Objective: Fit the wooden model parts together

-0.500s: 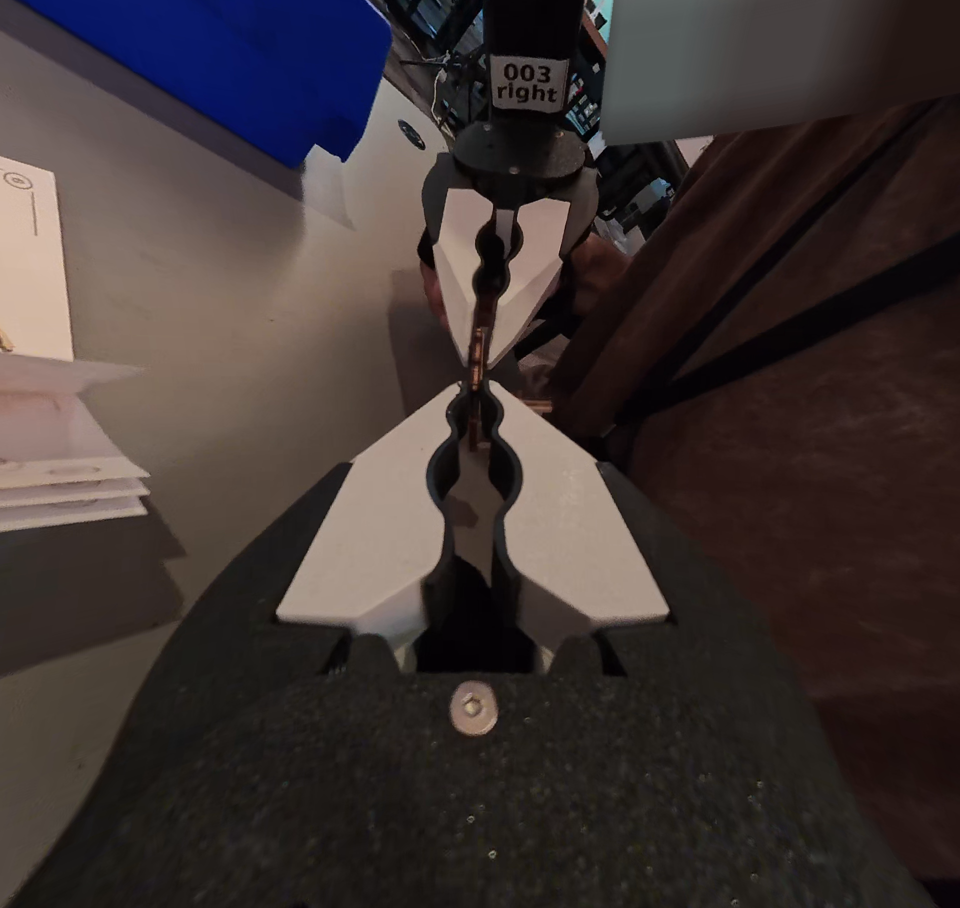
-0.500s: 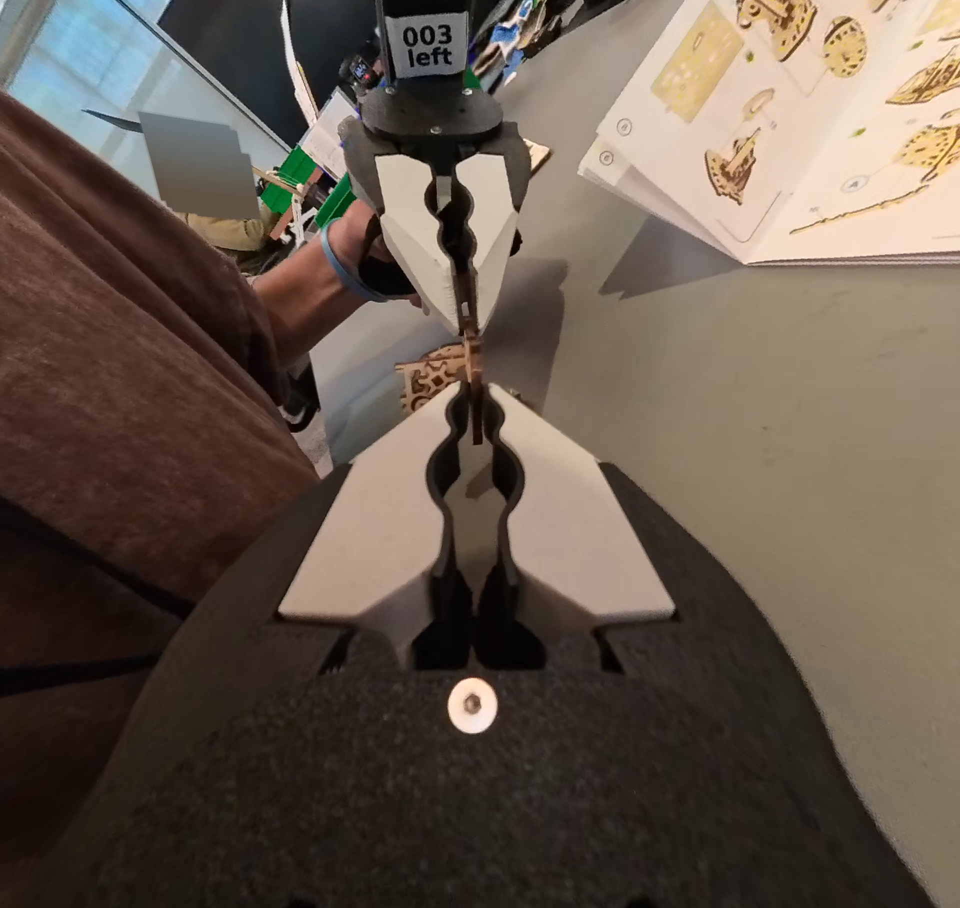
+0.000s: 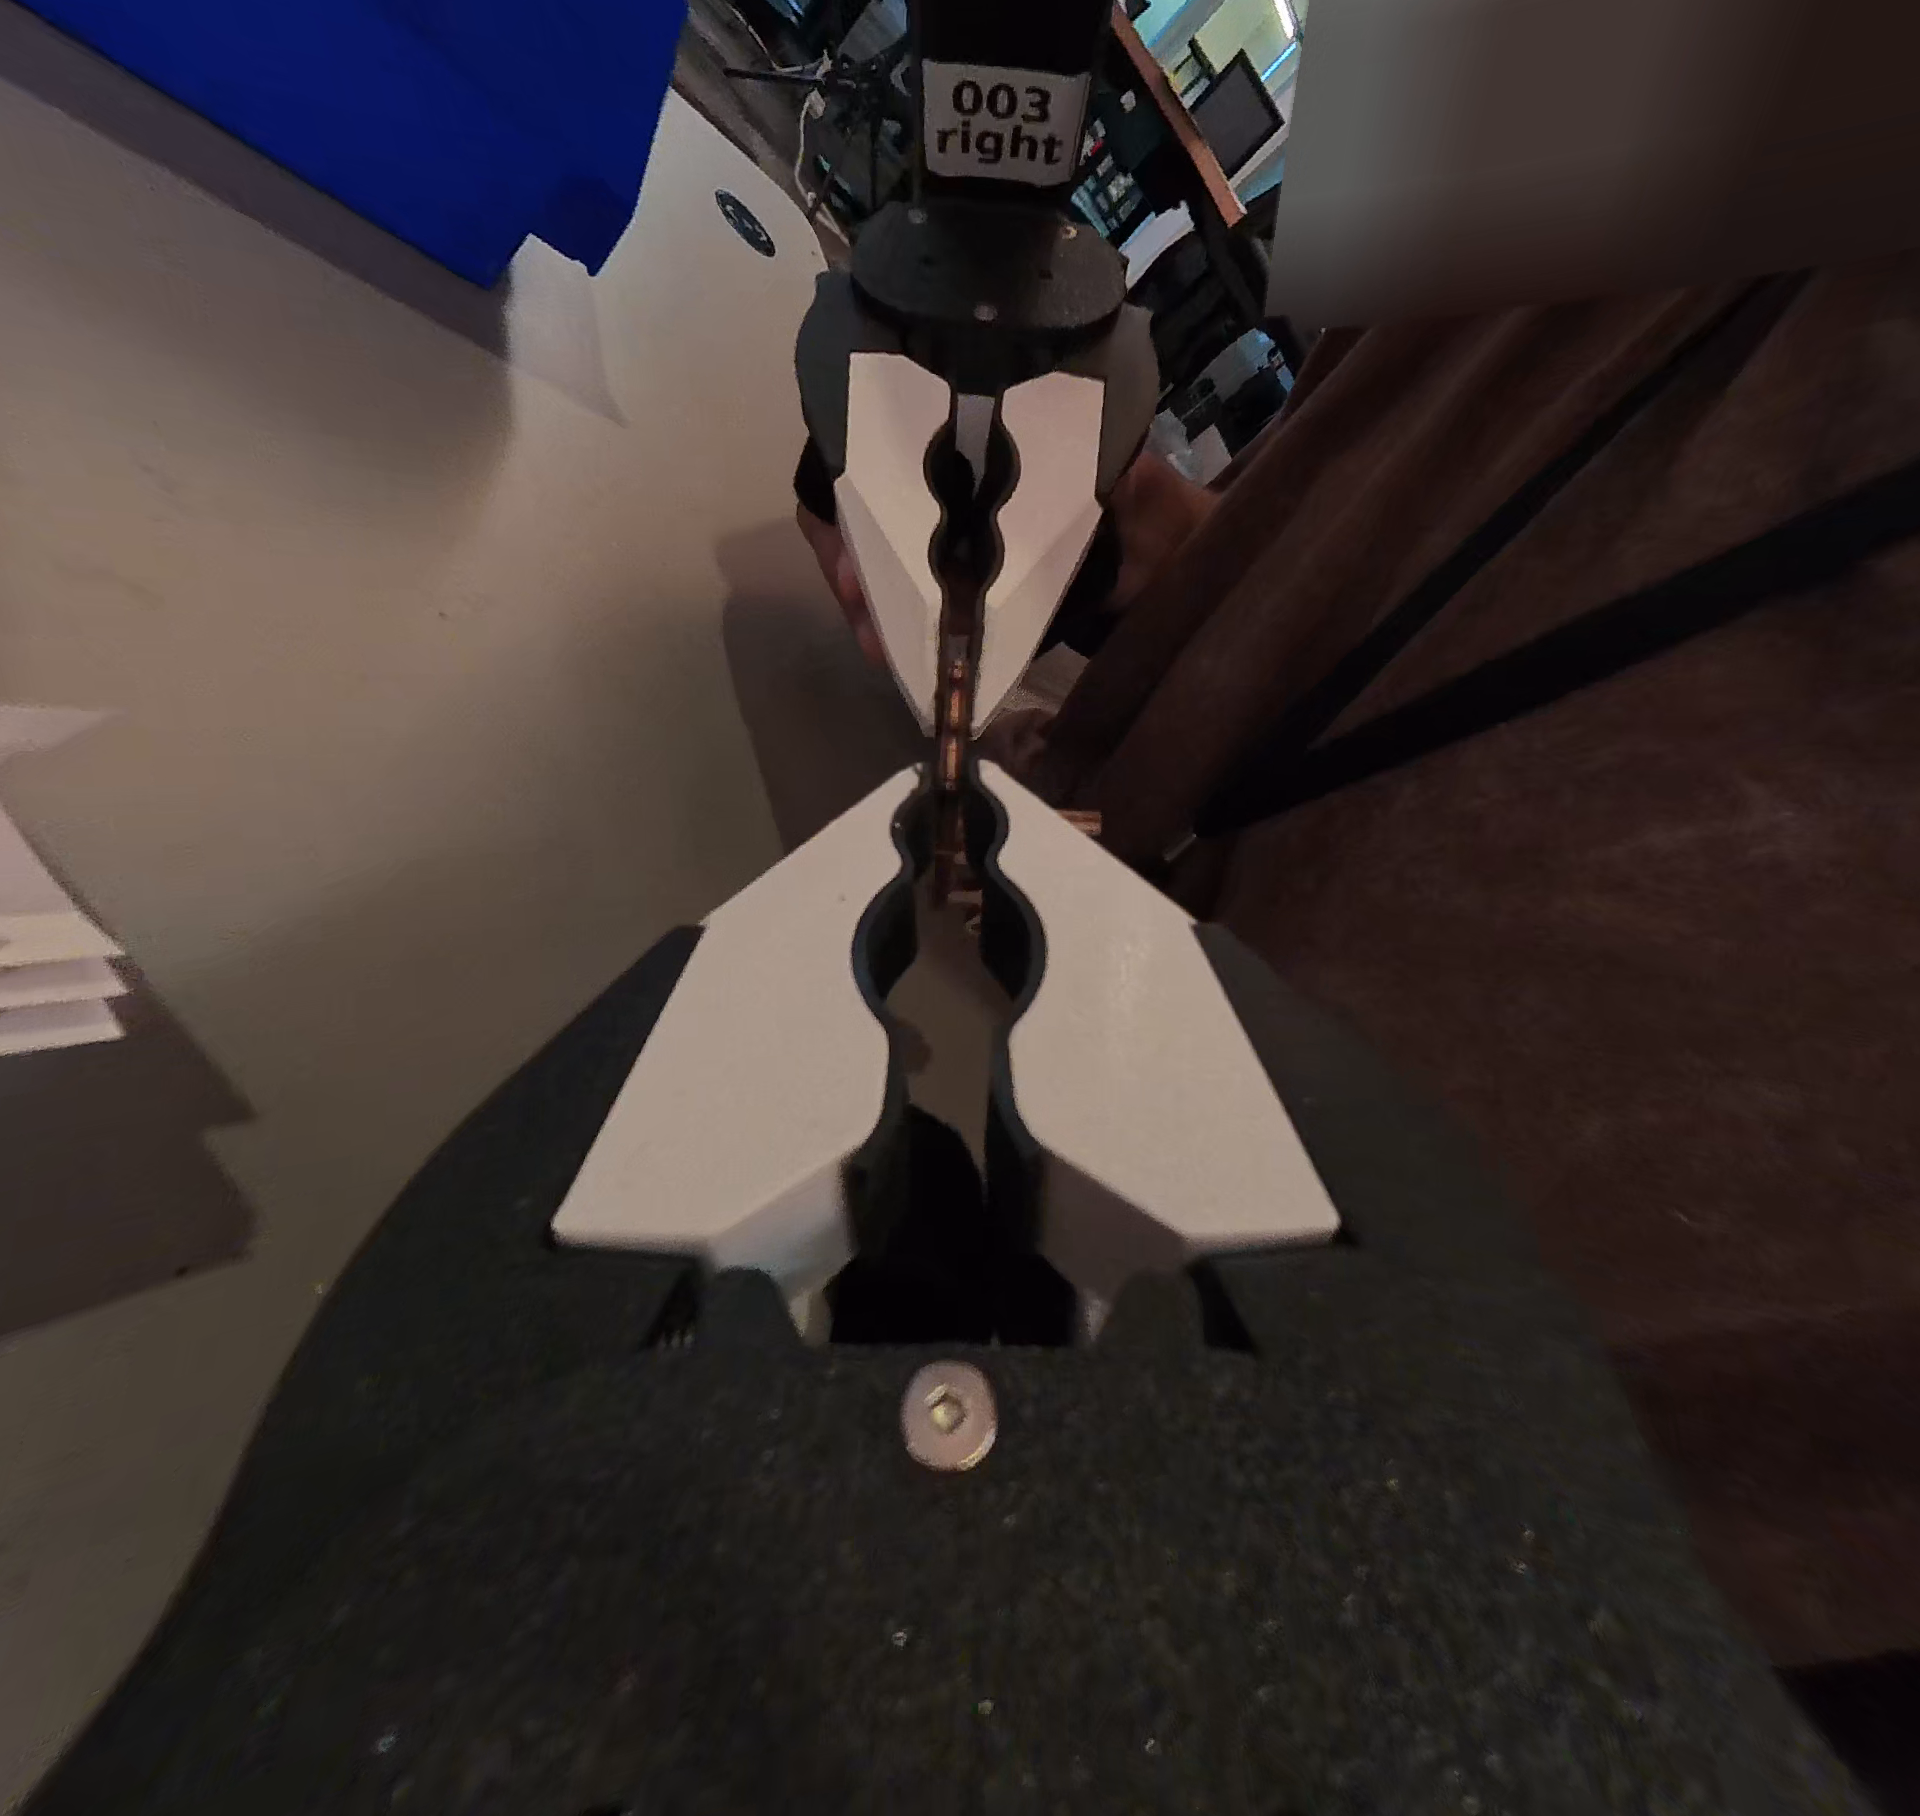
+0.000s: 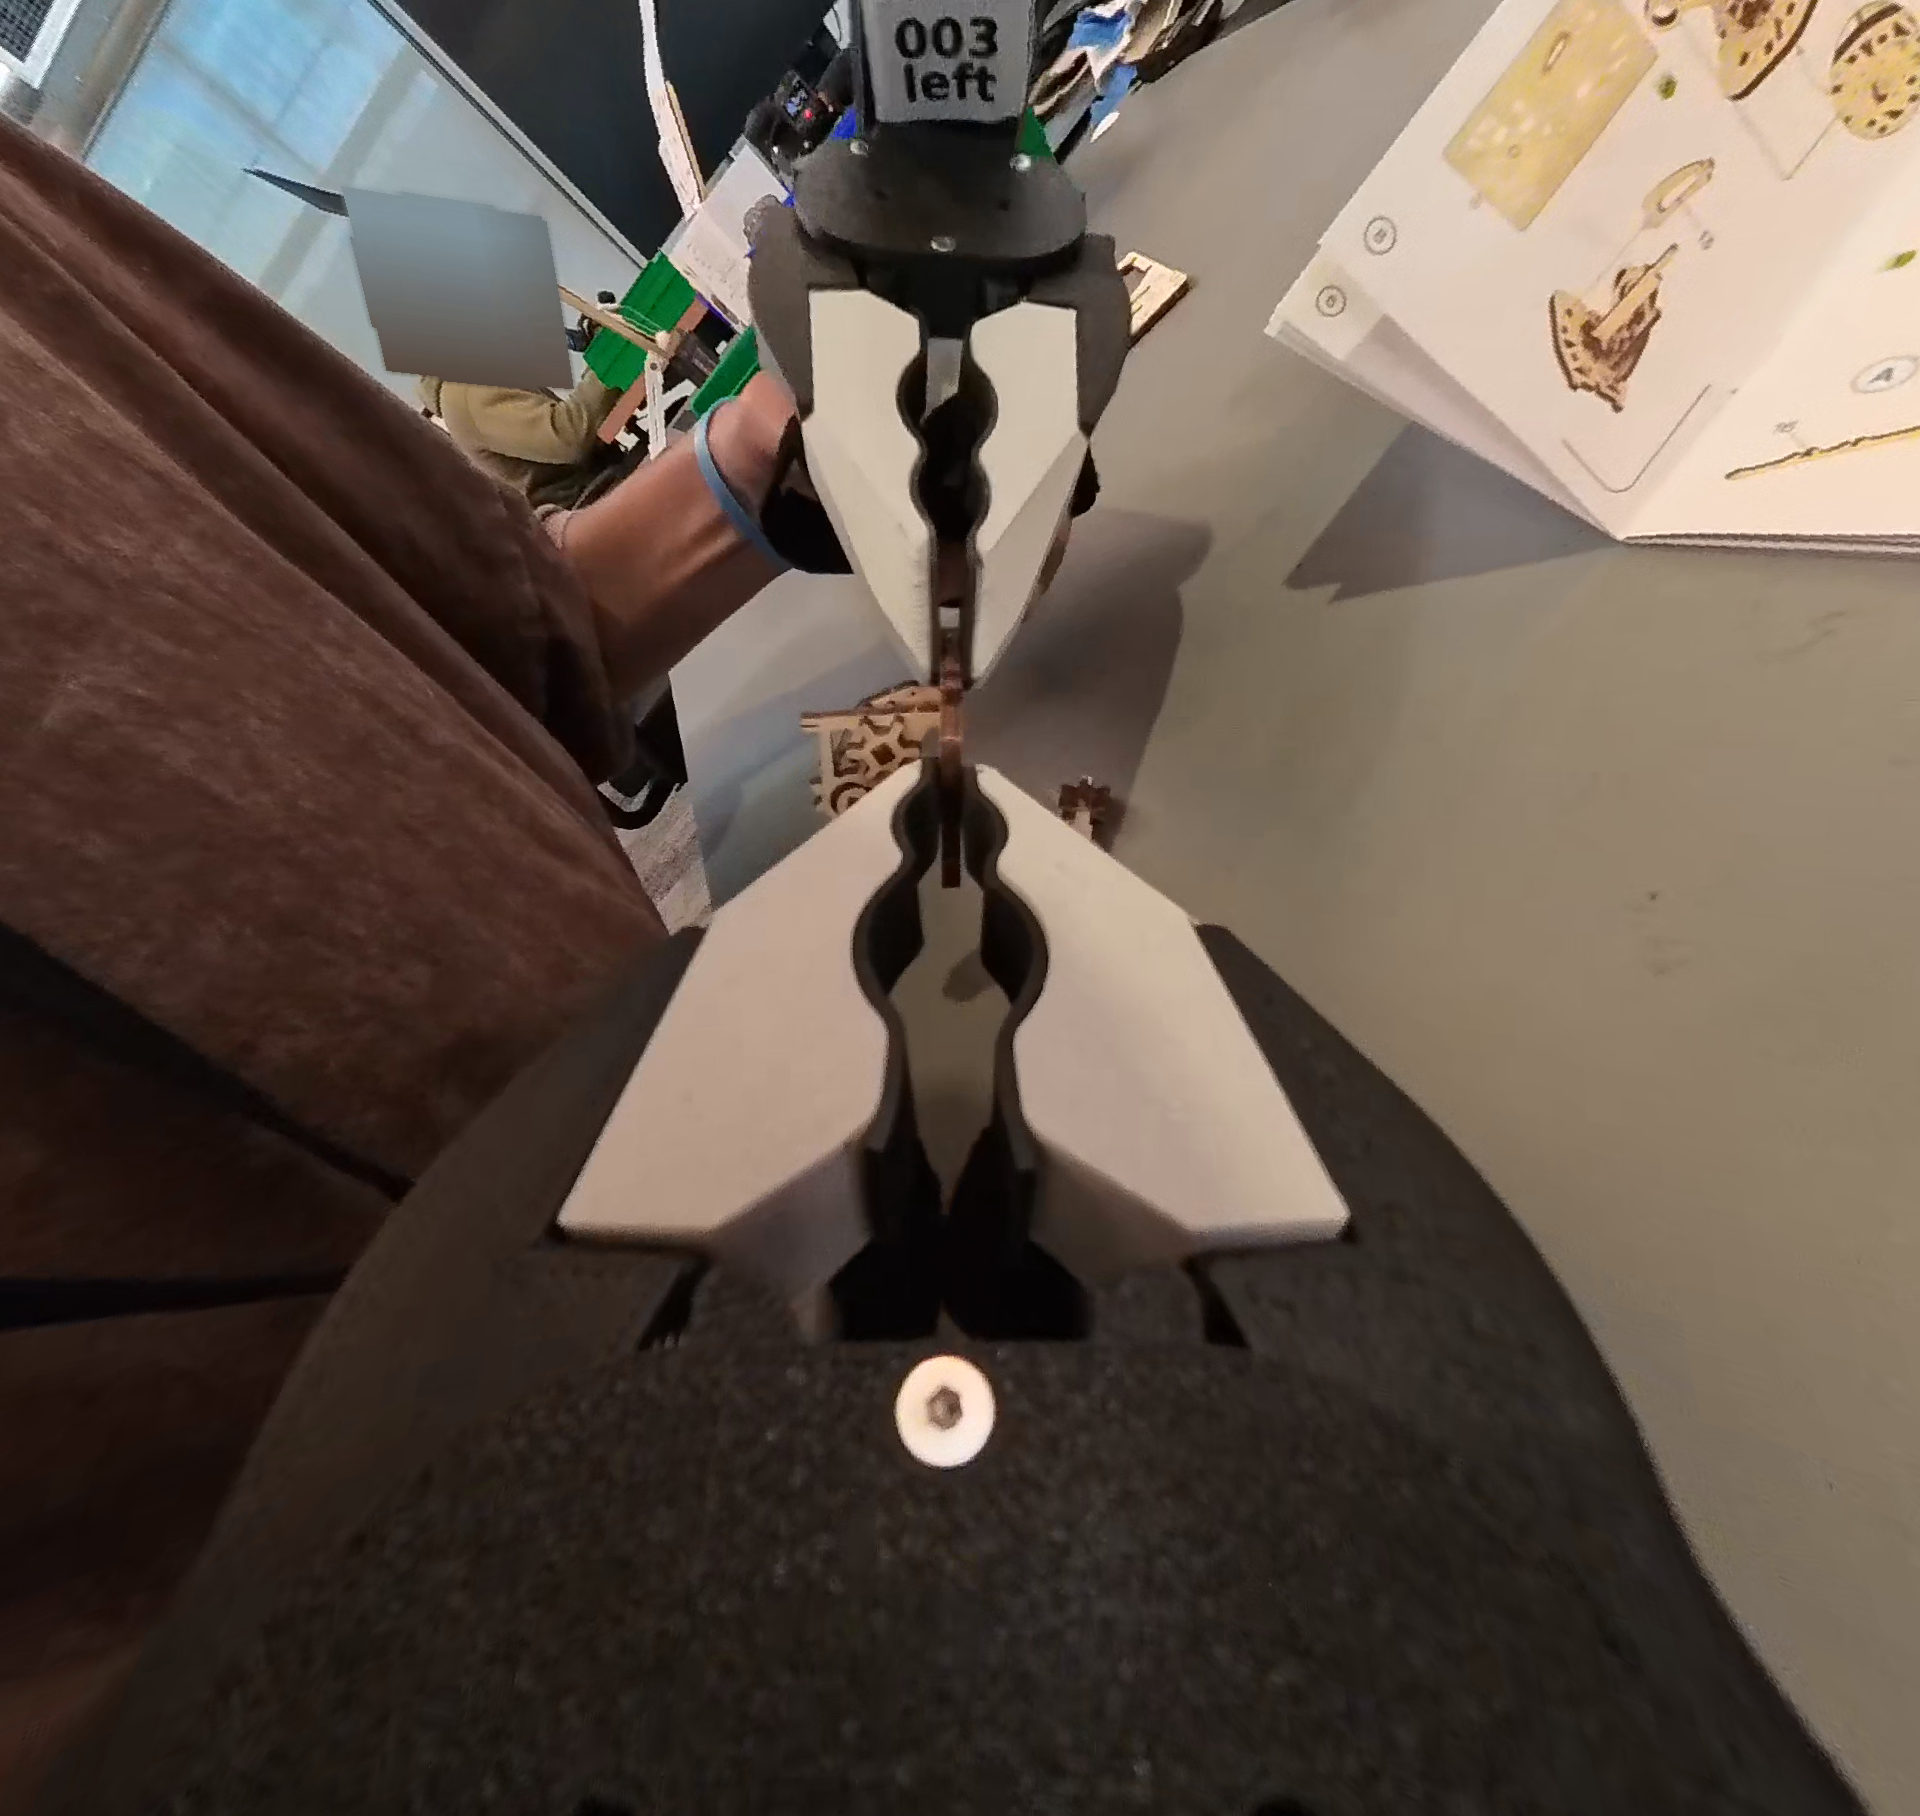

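My left gripper (image 3: 951,784) is shut on a thin brown wooden part (image 3: 948,852), seen edge-on between its white fingers. My right gripper (image 4: 948,779) is shut on another thin wooden part (image 4: 948,836). The two grippers face each other tip to tip above the grey table. Each shows in the other's view: the right gripper (image 3: 956,727) with its part (image 3: 956,670), and the left gripper (image 4: 951,675) with its part (image 4: 951,623). The two parts meet edge to edge between the tips. How they join is hidden.
An open instruction booklet (image 4: 1662,260) lies on the table at the right. A cut-out wooden model piece (image 4: 868,758) and a small loose piece (image 4: 1086,800) lie under the grippers. A blue bin (image 3: 343,52) and stacked papers (image 3: 52,977) are on the left. A person's brown sleeve (image 4: 260,727) is close by.
Both grippers stay shut and tip to tip. The left wrist view has shifted slightly, so less of the papers on the table shows at its left edge.
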Tool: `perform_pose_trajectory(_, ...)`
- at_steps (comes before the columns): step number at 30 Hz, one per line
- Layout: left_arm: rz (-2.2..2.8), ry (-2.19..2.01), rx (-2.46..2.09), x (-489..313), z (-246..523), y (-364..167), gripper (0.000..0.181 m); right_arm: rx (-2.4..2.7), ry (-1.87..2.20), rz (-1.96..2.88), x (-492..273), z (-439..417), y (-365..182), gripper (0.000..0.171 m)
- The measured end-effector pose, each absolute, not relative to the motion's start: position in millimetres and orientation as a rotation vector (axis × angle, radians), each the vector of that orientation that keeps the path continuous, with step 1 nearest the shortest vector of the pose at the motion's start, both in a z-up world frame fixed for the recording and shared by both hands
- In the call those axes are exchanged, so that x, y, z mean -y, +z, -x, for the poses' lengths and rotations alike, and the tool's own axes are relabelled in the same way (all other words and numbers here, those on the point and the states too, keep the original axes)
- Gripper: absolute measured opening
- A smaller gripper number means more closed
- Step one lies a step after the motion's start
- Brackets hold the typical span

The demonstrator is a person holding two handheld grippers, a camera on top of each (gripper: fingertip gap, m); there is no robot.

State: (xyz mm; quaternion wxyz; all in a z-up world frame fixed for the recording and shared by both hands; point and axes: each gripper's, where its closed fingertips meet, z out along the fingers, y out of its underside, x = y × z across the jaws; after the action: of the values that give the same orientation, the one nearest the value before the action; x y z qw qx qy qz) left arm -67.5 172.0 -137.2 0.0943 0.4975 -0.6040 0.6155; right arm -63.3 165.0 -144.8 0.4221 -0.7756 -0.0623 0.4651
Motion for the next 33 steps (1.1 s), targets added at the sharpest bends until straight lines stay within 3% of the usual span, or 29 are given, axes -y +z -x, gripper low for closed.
perform_pose_trajectory(7,-1.507,1.781,1.883,-176.1,68.0,-144.9,0.001,0.167,1.058,1.997,-169.4,61.9,-153.5,0.005)
perform_pose_trajectory(11,-1.628,1.894,1.802,-195.0,74.9,-141.4,0.001,0.243,0.861,1.981,-170.7,51.3,-154.9,0.024)
perform_pose_trajectory(19,-1.834,2.048,1.532,-215.3,84.3,-144.0,0.001,0.227,0.834,1.990,-170.3,44.8,-161.2,0.024)
perform_pose_trajectory(24,-1.760,1.981,1.590,-189.0,70.1,-149.3,0.001,0.063,1.049,1.908,-176.4,41.4,-148.1,0.014)
perform_pose_trajectory(33,-1.690,1.982,1.585,-184.1,57.4,-145.8,0.001,0.054,1.035,1.929,-176.9,34.6,-153.3,0.011)
